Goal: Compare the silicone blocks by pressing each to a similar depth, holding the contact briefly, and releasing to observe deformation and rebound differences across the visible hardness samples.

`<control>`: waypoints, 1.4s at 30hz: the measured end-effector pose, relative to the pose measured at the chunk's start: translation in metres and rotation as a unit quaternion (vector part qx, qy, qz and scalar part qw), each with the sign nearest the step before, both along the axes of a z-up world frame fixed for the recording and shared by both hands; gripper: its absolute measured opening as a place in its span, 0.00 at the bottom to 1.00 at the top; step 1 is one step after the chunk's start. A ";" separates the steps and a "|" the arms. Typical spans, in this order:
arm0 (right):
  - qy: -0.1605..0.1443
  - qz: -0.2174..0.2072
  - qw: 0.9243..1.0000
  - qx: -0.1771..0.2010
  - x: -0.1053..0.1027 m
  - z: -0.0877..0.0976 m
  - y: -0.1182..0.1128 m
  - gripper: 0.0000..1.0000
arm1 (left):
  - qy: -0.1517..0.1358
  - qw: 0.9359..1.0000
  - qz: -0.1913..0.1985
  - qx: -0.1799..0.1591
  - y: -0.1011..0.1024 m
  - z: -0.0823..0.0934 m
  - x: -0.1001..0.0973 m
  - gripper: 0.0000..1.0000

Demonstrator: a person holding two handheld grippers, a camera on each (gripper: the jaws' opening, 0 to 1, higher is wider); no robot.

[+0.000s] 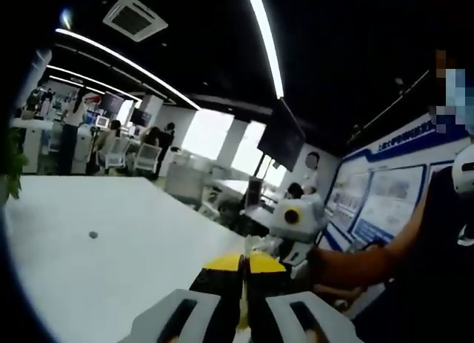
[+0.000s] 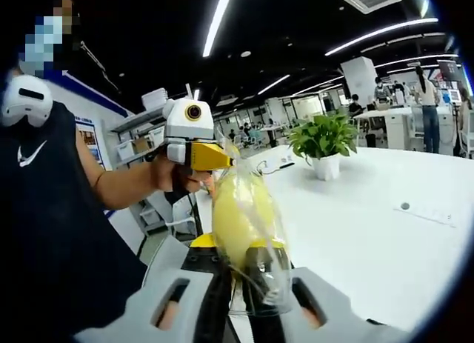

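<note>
A potted plant [image 2: 324,144] is set on the white table [image 2: 385,232]; a small dark dot [image 2: 404,206] is seen nearer on the same table.

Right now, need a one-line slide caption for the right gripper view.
Right tool gripping a yellow object in clear plastic wrap above the white table, left tool and potted plant behind.

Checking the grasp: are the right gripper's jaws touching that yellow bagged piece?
Touching. In the right gripper view, the right gripper has both jaws closed against the yellow bagged piece, with the clear wrap pinched between them and no gap.
</note>
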State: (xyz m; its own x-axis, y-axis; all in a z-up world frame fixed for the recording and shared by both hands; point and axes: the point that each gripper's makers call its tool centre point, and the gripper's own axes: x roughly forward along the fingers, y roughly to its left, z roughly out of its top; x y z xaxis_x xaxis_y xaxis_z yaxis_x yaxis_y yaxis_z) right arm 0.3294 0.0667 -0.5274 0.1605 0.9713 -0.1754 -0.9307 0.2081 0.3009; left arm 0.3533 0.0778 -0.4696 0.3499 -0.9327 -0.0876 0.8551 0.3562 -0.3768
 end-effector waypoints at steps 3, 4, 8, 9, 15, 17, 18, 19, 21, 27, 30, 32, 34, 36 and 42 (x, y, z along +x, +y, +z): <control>-0.001 -0.003 1.000 0.003 0.000 0.000 0.000 0.00 | 0.003 1.000 -0.008 -0.006 0.000 0.000 -0.001 0.00; 0.000 -0.003 1.000 0.003 0.000 0.000 0.000 0.00 | -0.003 1.000 -0.007 -0.005 0.000 0.000 -0.001 0.00; 0.003 0.000 1.000 0.002 0.000 0.000 0.001 0.00 | -0.004 1.000 -0.001 0.001 0.001 0.000 -0.001 0.00; 0.005 0.001 1.000 0.002 0.000 0.000 0.002 0.00 | -0.011 1.000 0.001 0.002 0.002 0.001 -0.002 0.00; 0.000 0.000 1.000 0.005 0.001 0.002 0.001 0.00 | 0.031 0.999 0.004 -0.024 0.002 0.004 -0.001 0.00; -0.005 -0.002 1.000 0.003 0.000 0.003 0.001 0.00 | 0.016 1.000 -0.001 -0.018 0.001 0.003 -0.002 0.00; -0.005 0.000 1.000 0.003 -0.001 0.003 0.001 0.00 | 0.009 1.000 -0.002 -0.014 0.002 0.003 -0.001 0.00; -0.005 0.000 1.000 0.002 0.000 0.002 0.001 0.00 | 0.003 1.000 -0.001 -0.010 0.001 0.003 -0.002 0.00; -0.001 -0.001 1.000 0.002 0.001 0.000 0.001 0.00 | -0.004 1.000 0.000 -0.005 0.000 0.001 -0.001 0.00; 0.008 -0.003 1.000 0.009 0.000 -0.003 -0.003 0.02 | 0.011 1.000 -0.002 -0.004 -0.003 -0.002 -0.001 0.00; 0.012 -0.012 1.000 0.016 0.003 -0.005 -0.005 0.03 | 0.005 1.000 0.006 -0.001 -0.005 -0.003 0.001 0.00; 0.016 -0.014 1.000 0.018 0.004 -0.006 -0.006 0.05 | 0.014 1.000 0.015 -0.002 -0.007 -0.005 0.005 0.00; 0.016 -0.019 0.999 0.022 0.006 -0.006 -0.007 0.06 | 0.013 1.000 0.020 -0.006 -0.007 -0.004 0.007 0.00; 0.010 -0.026 0.999 0.026 0.009 -0.005 -0.008 0.06 | 0.008 1.000 0.020 -0.008 -0.009 -0.002 0.007 0.00; 0.005 -0.031 0.999 0.041 0.013 -0.005 -0.011 0.09 | 0.007 0.999 0.031 -0.008 -0.012 -0.002 0.009 0.00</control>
State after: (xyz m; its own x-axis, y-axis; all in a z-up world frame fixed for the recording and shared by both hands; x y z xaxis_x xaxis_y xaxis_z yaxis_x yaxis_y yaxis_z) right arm 0.3424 0.0554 -0.5324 0.2201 0.9707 -0.0968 -0.9133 0.2399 0.3292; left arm 0.3627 0.0655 -0.4713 0.4053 -0.9108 -0.0786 0.8263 0.4018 -0.3948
